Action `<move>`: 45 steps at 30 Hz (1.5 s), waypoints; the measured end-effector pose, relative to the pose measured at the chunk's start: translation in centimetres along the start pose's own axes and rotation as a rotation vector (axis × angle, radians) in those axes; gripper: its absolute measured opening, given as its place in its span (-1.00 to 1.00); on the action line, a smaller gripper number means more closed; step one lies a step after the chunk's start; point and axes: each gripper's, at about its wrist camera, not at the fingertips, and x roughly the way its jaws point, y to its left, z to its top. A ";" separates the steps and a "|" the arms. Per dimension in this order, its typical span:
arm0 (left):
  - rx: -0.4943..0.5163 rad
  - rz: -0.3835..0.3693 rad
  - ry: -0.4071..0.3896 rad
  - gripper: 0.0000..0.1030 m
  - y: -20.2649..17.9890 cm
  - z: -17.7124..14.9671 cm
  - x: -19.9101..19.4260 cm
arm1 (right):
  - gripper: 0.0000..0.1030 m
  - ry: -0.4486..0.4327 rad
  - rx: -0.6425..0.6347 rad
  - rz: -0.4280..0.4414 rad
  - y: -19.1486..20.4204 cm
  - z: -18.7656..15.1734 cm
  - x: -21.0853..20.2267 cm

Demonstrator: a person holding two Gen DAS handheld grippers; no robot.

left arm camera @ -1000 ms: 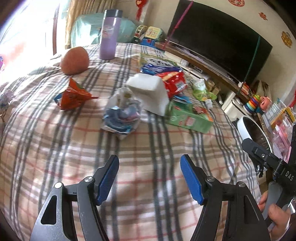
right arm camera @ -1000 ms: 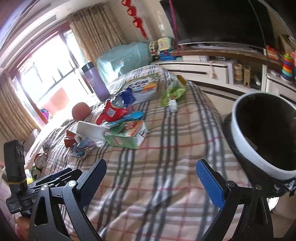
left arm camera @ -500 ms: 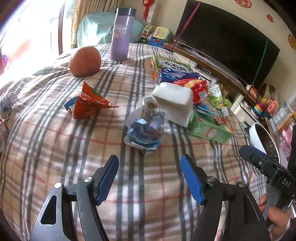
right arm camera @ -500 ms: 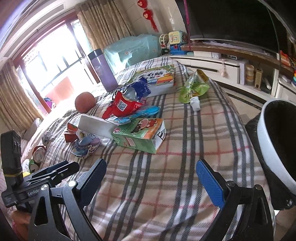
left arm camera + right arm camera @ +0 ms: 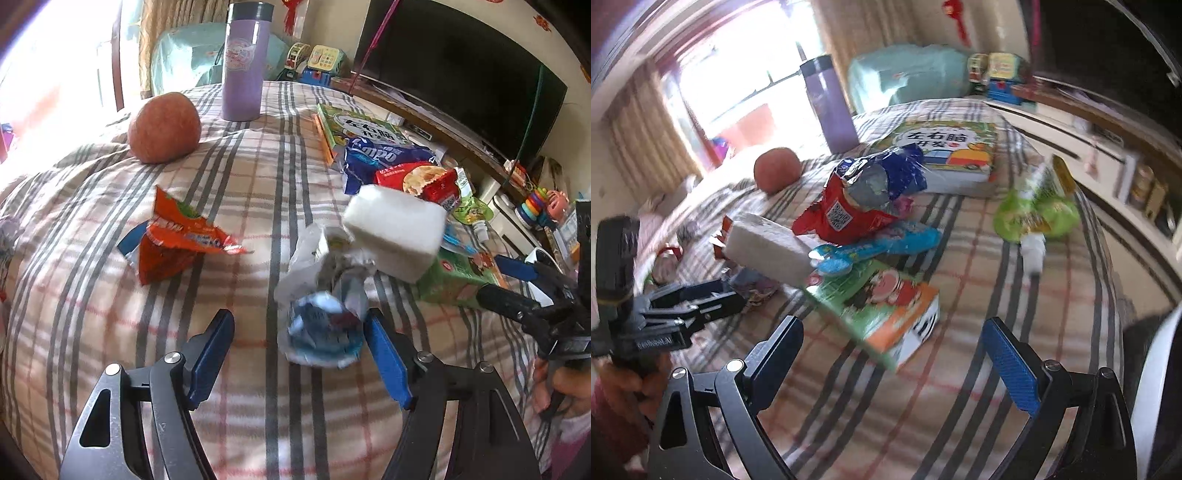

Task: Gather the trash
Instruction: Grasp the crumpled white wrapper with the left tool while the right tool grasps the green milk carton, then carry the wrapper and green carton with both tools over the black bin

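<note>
A: Where does the left gripper (image 5: 299, 354) stand?

B: Its fingers are spread, with the crumpled blue-and-white wrapper (image 5: 325, 321) lying between their tips on the plaid blanket (image 5: 92, 295); the right pad looks just beside it, the left pad apart.

A: And the right gripper (image 5: 894, 358)?

B: Spread too, nothing gripped; the green carton (image 5: 882, 310) lies just beyond its fingertips.

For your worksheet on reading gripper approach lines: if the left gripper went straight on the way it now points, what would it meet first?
Most likely the crumpled blue and white wrapper. It lies just ahead of the open left gripper, close against its right finger. Depth is hard to judge, so the checked cloth beneath may come first.
</note>
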 end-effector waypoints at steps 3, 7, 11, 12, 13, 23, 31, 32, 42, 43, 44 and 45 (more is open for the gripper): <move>0.012 0.000 -0.004 0.39 -0.4 0.4 0.9 | 0.91 0.023 -0.057 0.020 0.2 0.6 1.0; 0.053 -0.007 0.002 -0.01 -1.1 0.3 1.7 | 0.86 0.052 -0.118 0.023 1.0 0.7 2.3; 0.075 -0.025 0.012 -0.53 -1.7 0.0 1.7 | 0.20 0.061 -0.127 0.005 1.7 0.0 2.6; 0.073 -0.030 0.010 -0.54 -1.7 -0.1 1.5 | 0.18 0.059 -0.121 -0.003 1.8 -0.4 2.4; 0.069 -0.036 0.010 -0.55 -1.8 -0.2 1.3 | 0.14 0.051 -0.117 -0.009 1.9 -0.6 2.2; 0.056 -0.157 0.042 -0.57 -3.4 -2.2 -0.5 | 0.13 -0.023 -0.009 -0.059 2.1 -3.5 -2.5; 0.123 -0.229 0.049 -0.57 -6.8 -2.4 -0.9 | 0.13 -0.069 0.152 -0.105 -0.2 -6.8 -6.2; 0.131 -0.239 0.050 -0.57 -7.3 -2.5 -1.0 | 0.13 -0.072 0.167 -0.110 -0.5 -7.1 -6.6; 0.221 -0.312 0.057 -0.57 -11.9 -2.7 -1.3 | 0.12 -0.132 0.280 -0.176 -3.1 -10.1 -11.1; 0.229 -0.317 0.058 -0.57 -12.3 -2.7 -1.3 | 0.12 -0.140 0.287 -0.183 -3.3 -10.4 -11.5; 0.233 -0.320 0.059 -0.57 -12.7 -2.7 -1.1 | 0.12 -0.146 0.293 -0.192 -3.5 -10.6 -12.0; 0.242 -0.326 0.060 -0.57 -13.1 -2.7 -1.0 | 0.12 -0.150 0.299 -0.200 -3.7 -10.7 -12.3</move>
